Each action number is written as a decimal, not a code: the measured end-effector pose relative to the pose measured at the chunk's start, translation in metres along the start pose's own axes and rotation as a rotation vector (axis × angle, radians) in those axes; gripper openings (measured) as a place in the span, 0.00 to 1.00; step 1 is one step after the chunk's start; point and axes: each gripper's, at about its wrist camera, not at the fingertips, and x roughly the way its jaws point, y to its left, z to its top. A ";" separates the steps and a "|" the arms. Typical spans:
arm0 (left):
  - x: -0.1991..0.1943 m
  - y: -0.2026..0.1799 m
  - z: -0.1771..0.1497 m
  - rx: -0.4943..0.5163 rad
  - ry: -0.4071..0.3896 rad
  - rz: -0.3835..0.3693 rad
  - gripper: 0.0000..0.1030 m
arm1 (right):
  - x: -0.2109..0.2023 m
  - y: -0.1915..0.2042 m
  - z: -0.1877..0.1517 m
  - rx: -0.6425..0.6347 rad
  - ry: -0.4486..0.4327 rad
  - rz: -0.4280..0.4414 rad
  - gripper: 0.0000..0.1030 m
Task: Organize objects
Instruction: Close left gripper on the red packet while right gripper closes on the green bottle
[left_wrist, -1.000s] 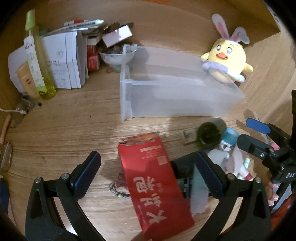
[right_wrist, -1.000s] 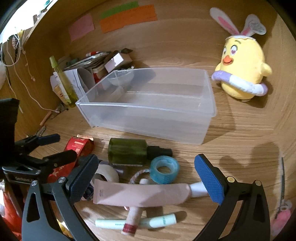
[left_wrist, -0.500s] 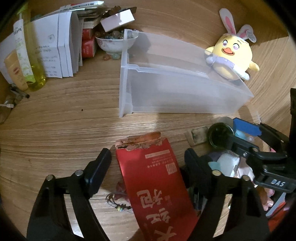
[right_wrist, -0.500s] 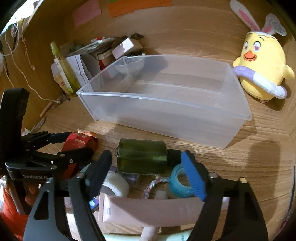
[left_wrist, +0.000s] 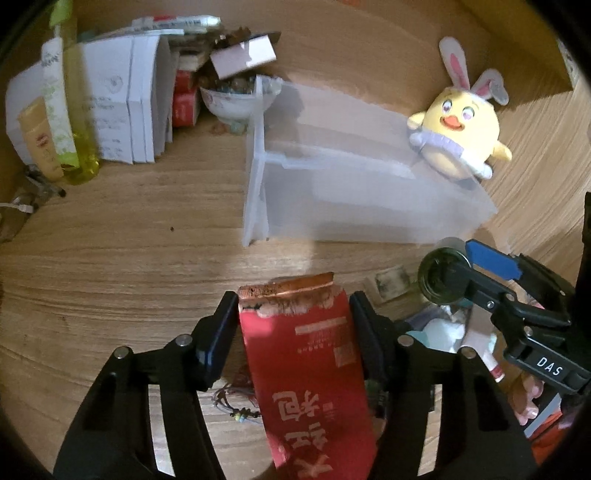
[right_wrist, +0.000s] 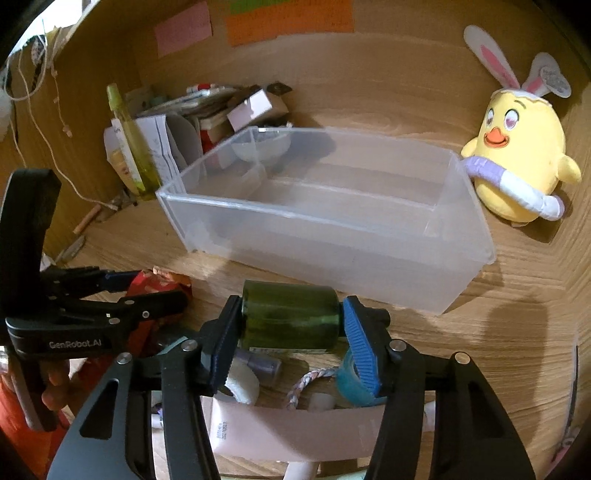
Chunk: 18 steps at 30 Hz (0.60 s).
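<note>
Left claw (left_wrist: 291, 325), closing, pads touching the sides of the red packet (left_wrist: 310, 373) flat on the surface (left_wrist: 122, 258); right claw (right_wrist: 290, 332), closing across the green bottle (right_wrist: 290, 317). Advice: seat both grips squarely before lifting toward the clear bin (right_wrist: 332, 221) beyond.

The right claw (right_wrist: 290, 334) is closing on a dark green bottle (right_wrist: 290, 319) lying on its side, a pad touching each end. Behind it an empty clear plastic bin (right_wrist: 325, 221) stands on the wooden tabletop (right_wrist: 498, 332), with a yellow chick plush (right_wrist: 517, 162) beside its right end. The left claw (right_wrist: 147, 286) reaches in at left over a red packet (right_wrist: 162, 284).
</note>
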 end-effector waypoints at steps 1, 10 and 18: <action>-0.005 -0.001 0.001 0.002 -0.014 0.001 0.58 | -0.004 0.000 0.001 -0.001 -0.010 0.001 0.50; -0.046 -0.015 0.006 0.022 -0.138 0.021 0.57 | -0.033 0.005 0.009 -0.017 -0.093 -0.006 0.50; -0.080 -0.022 0.017 0.025 -0.237 0.024 0.57 | -0.052 0.001 0.017 -0.015 -0.158 -0.025 0.50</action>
